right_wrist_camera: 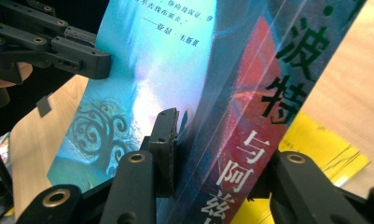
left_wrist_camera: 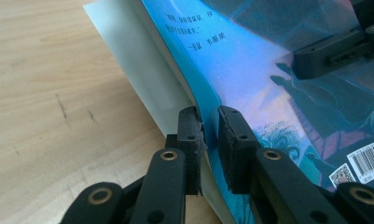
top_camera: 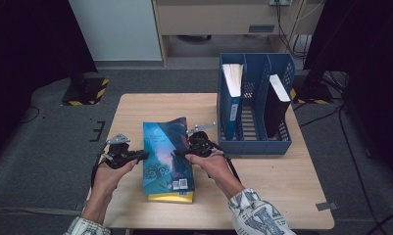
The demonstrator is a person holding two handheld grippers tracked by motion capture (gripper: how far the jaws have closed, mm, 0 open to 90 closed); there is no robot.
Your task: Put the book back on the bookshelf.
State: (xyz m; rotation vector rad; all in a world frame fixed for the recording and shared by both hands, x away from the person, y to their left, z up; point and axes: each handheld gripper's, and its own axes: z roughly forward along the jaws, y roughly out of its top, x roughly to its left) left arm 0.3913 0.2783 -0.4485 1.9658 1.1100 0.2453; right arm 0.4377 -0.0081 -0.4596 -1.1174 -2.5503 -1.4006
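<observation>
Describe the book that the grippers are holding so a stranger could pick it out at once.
On the wooden table, left of the blue file rack, two books are stacked. It is the top one, the blue book, on a yellow book. It alone has a blue illustrated cover with a barcode.

glossy paper-covered blue book (top_camera: pixel 167 149) on a matt wooden table (top_camera: pixel 262 171).

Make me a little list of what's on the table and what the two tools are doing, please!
Being lifted: blue book, back cover up
Left tool: shut on the blue book's cover at its page edge
Right tool: shut on the blue book at its spine side
Underneath: yellow book, flat on the table
Behind: blue file rack, holding a blue-spined book and a black book upright
</observation>
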